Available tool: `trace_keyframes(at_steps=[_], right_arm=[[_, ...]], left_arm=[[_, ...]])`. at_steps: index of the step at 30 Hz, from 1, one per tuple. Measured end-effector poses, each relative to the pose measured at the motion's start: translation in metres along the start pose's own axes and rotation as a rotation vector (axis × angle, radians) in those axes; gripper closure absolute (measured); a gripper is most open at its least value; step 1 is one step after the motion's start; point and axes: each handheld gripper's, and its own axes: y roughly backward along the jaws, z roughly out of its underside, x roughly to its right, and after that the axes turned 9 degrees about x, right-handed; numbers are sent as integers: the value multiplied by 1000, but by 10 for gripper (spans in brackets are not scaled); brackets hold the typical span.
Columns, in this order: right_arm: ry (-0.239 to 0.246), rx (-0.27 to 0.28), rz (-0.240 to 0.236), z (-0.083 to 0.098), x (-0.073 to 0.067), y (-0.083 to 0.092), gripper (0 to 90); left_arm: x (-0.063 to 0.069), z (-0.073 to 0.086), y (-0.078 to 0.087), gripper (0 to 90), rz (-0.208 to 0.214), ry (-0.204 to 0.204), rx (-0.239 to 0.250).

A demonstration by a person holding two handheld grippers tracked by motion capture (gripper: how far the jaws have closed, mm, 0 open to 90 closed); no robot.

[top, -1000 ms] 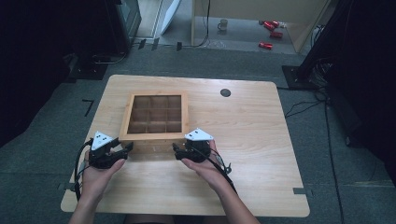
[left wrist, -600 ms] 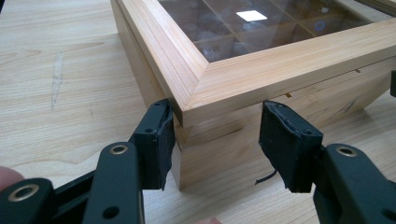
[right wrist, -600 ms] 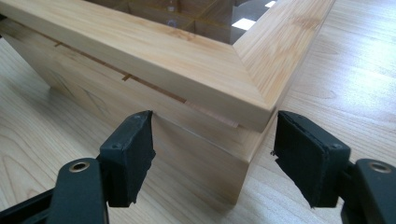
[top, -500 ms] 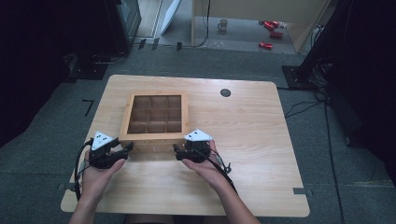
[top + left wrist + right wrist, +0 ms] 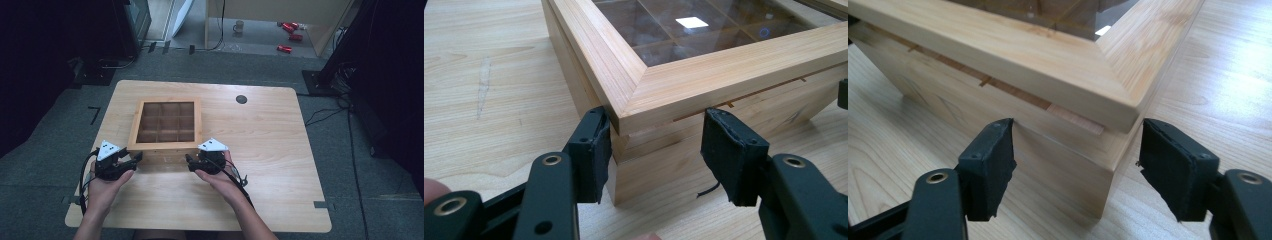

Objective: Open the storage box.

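A square wooden box [image 5: 165,146] with a glass lid over a grid of compartments sits on the table, left of centre. My left gripper [image 5: 136,159] is at the box's near left corner, and my right gripper [image 5: 190,161] is at its near right corner. In the left gripper view the open left gripper [image 5: 656,150] straddles the box corner [image 5: 659,95], with one pad [image 5: 599,150] against the side under the lid's edge. In the right gripper view the open right gripper [image 5: 1075,160] straddles the other box corner [image 5: 1048,65], its pads apart from the wood. A thin slit runs between lid and base.
The light wooden table [image 5: 280,150] has bare room to the right of the box and in front of it. A black round grommet [image 5: 241,99] sits near the far edge. Cables trail from both grippers. Red objects [image 5: 285,48] and a cup [image 5: 239,26] lie on the floor beyond.
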Motion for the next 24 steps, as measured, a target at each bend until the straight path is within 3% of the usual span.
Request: trace_keyframes(at_steps=[7, 13, 19, 24], right_arm=[[-19, 22, 1, -2, 1, 1, 334], [-50, 88, 9, -6, 5, 4, 340], [3, 114, 37, -9, 6, 7, 338], [31, 131, 51, -15, 5, 9, 309]], left_arm=[[-1, 0, 0, 469, 6, 3, 2], [-1, -1, 0, 471, 11, 7, 10], [-3, -1, 3, 498, 22, 24, 38], [-10, 4, 8, 451, 28, 40, 28]])
